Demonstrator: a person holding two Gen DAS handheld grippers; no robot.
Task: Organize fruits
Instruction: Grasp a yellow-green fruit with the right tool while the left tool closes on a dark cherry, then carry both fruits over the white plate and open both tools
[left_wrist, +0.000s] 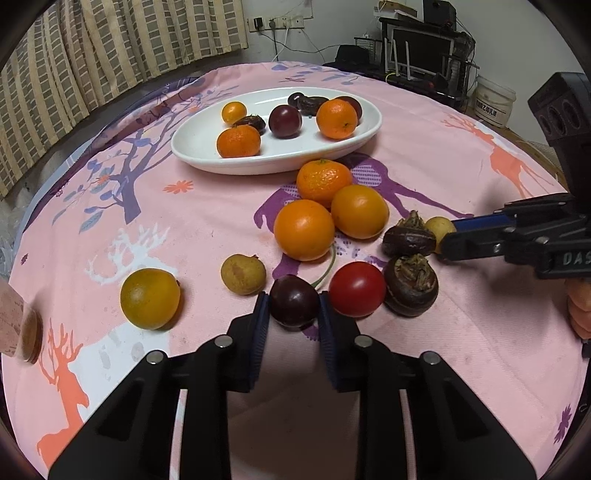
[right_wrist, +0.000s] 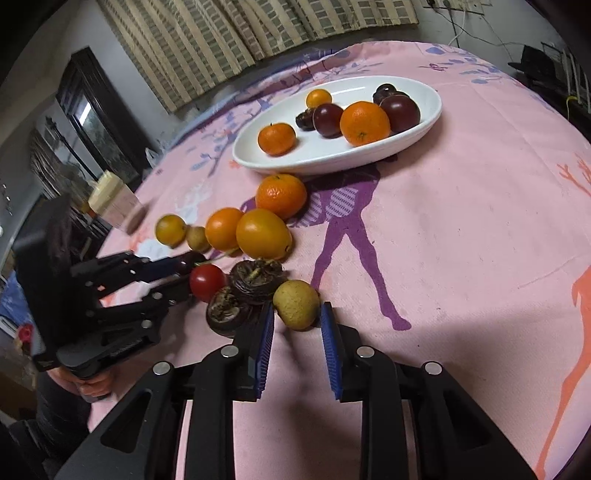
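My left gripper (left_wrist: 294, 312) is shut on a dark cherry (left_wrist: 294, 301) lying on the pink cloth; it also shows in the right wrist view as the left gripper (right_wrist: 186, 267). My right gripper (right_wrist: 297, 325) is shut on a small yellow fruit (right_wrist: 296, 309); the left wrist view shows that right gripper (left_wrist: 448, 236) at the right edge. Beside the cherry lie a red tomato (left_wrist: 356, 288), two brown water chestnuts (left_wrist: 410, 290), oranges (left_wrist: 303, 229) and a mandarin (left_wrist: 323, 181). Behind them a white oval plate (left_wrist: 280, 164) holds mandarins and dark plums.
A tan round fruit (left_wrist: 242, 274) and a yellow-orange fruit (left_wrist: 149, 298) lie left of the cherry. A cork-coloured cup (left_wrist: 18, 328) stands at the left table edge. A curtain, a shelf and a white bucket (left_wrist: 495, 99) lie beyond the round table.
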